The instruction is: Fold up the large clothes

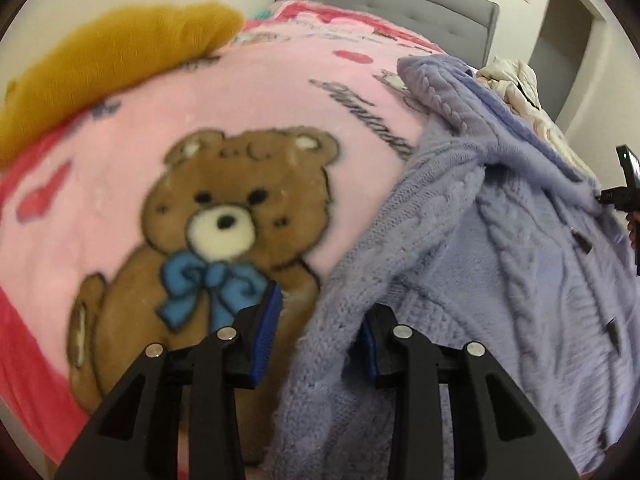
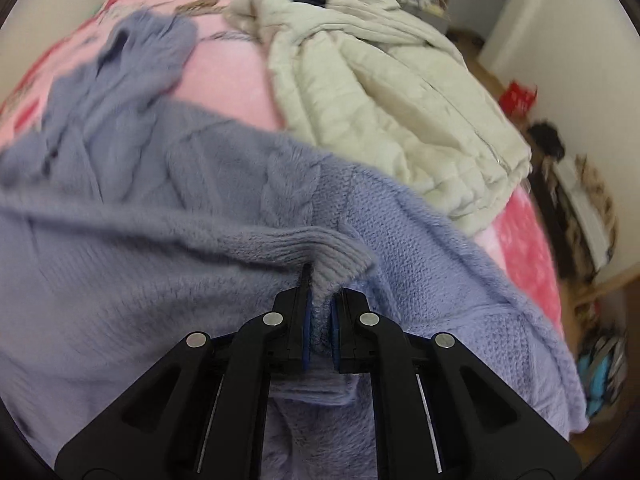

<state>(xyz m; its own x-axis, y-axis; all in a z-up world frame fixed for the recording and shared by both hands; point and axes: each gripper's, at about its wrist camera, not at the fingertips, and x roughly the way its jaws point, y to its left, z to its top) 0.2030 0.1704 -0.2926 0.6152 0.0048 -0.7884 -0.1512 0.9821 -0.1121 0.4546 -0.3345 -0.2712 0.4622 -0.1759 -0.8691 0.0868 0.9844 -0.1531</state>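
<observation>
Two garments lie near the work on the bed: a mustard-yellow garment (image 1: 116, 52) at the far left of the pink teddy-bear blanket (image 1: 224, 128), well apart from the knit, and a cream quilted jacket (image 2: 384, 92) heaped just beyond the knit's far edge on the right, its lower hem touching or overlapping the blue wool. A grey padded headboard (image 1: 384, 4) stands behind the blanket, and clutter sits on the floor (image 2: 608, 284) beside the bed in the right wrist view.

Spread across the blanket's right half is the lavender cable-knit cardigan (image 1: 500, 240), rumpled, one sleeve (image 1: 436, 84) thrown up toward the headboard.

At the left gripper (image 1: 320, 340) the blue-padded fingers (image 1: 267, 336) stand partly apart with a thick fold of the cardigan's edge rising between them; the right-hand pad is buried in the knit, while the left-hand pad shows bare against the blanket, so a firm grip cannot be told.

On the right gripper (image 2: 320, 328) the fingers are drawn nearly together and pinch a ribbed edge of the cardigan (image 2: 332, 256), which bunches up just ahead of the tips; the knit drapes away on both sides.
</observation>
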